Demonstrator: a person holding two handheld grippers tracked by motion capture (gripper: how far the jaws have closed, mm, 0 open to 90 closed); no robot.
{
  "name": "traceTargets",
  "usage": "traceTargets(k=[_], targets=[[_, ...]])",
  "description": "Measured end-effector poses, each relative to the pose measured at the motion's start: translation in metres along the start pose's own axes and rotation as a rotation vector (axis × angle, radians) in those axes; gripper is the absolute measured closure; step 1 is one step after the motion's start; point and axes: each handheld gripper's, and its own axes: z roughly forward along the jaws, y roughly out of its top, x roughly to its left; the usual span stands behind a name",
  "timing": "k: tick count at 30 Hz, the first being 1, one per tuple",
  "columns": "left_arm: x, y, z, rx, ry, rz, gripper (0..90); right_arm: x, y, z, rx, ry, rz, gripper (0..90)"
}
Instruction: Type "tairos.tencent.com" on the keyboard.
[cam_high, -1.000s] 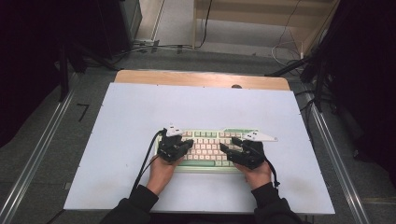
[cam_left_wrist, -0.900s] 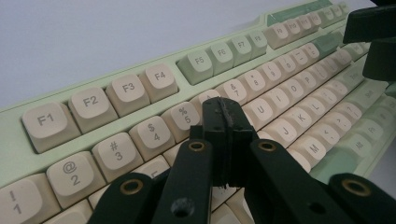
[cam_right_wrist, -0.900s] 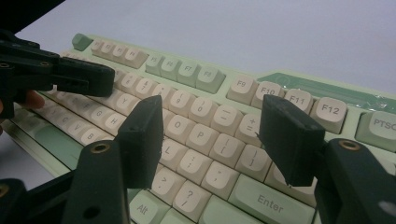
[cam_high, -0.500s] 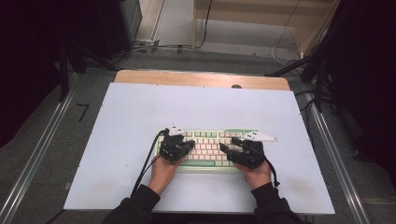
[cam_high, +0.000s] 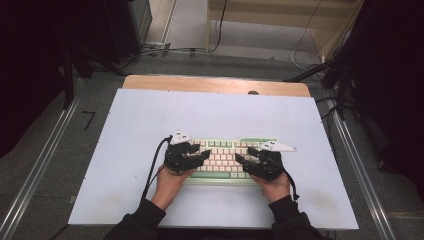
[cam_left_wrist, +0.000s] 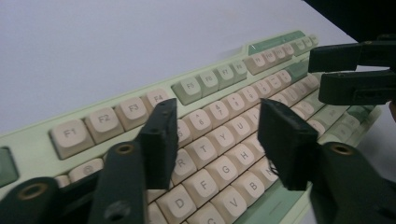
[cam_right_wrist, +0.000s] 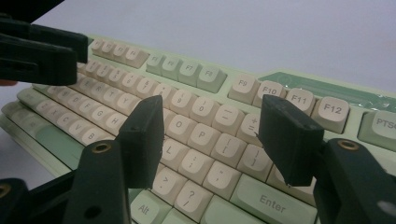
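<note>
In the high view both hands and their grippers covered the lower middle of the keyboard (cam_high: 227, 150), and its key legends were too small to read there. In the left gripper view the left gripper (cam_left_wrist: 219, 135) hid several keys behind its two jaws, the keyboard's left end ran off the picture's edge, and the far function keys were blurred. In the right gripper view the right gripper (cam_right_wrist: 217, 135) hid keys near Enter, and the right edge cut off one key's legend.
</note>
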Motion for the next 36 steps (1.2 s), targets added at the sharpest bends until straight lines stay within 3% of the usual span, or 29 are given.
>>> traceTargets(k=[3, 6, 16, 25, 28, 33, 36], targets=[[0.003, 0.0, -0.004, -0.011, 0.03, 0.007, 36.5, 0.0, 0.0, 0.0, -0.004, -0.001, 0.004, 38.9], [0.007, -0.001, -0.006, -0.014, 0.047, 0.003, 32.6, 0.0, 0.0, -0.001, -0.005, -0.001, 0.002, 38.9], [0.016, -0.004, -0.012, -0.019, 0.071, -0.015, 32.2, -0.001, 0.001, -0.002, -0.009, -0.005, 0.004, 38.9], [0.02, -0.006, -0.015, -0.017, 0.085, -0.007, 33.2, -0.001, 0.0, -0.002, -0.009, -0.005, 0.0, 38.8], [0.021, -0.008, -0.014, -0.012, 0.098, -0.003, 43.9, -0.001, 0.0, -0.002, -0.01, -0.006, -0.002, 38.9], [0.024, -0.011, -0.011, 0.002, 0.051, -0.01, 76.6, 0.0, 0.0, -0.002, -0.01, -0.005, -0.004, 38.9], [0.023, -0.012, -0.008, 0.015, 0.064, 0.02, 89.5, 0.0, 0.0, -0.002, -0.008, -0.006, -0.004, 38.7]])
